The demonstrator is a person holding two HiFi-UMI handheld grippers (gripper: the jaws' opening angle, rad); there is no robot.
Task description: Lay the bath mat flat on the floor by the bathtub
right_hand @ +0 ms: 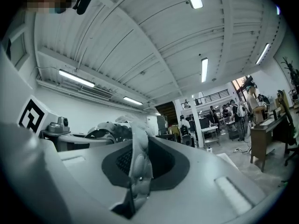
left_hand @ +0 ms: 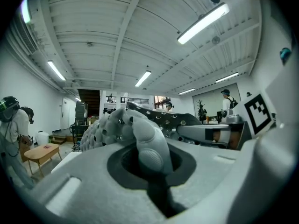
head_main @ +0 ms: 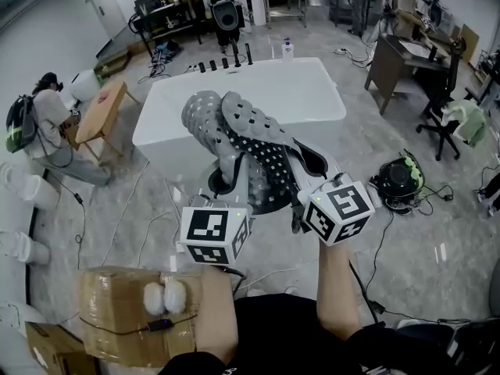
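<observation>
The grey bath mat (head_main: 250, 143), dotted with holes, is bunched up and held in the air in front of the white bathtub (head_main: 316, 92). My left gripper (head_main: 225, 184) is shut on one fold of it, low on the left. My right gripper (head_main: 306, 169) is shut on another edge at the right. In the left gripper view a thick rounded fold of the mat (left_hand: 140, 134) is pinched in the left gripper (left_hand: 152, 171). In the right gripper view a thin edge of the mat (right_hand: 138, 148) stands upright in the right gripper (right_hand: 138, 183). The mat hides the floor below it.
A taped cardboard box (head_main: 129, 307) sits at the lower left by my body. A wooden stool (head_main: 101, 112) and a crouching person (head_main: 39, 123) are at the left. A black and green machine (head_main: 400, 176), cables and an office chair (head_main: 447, 123) are at the right.
</observation>
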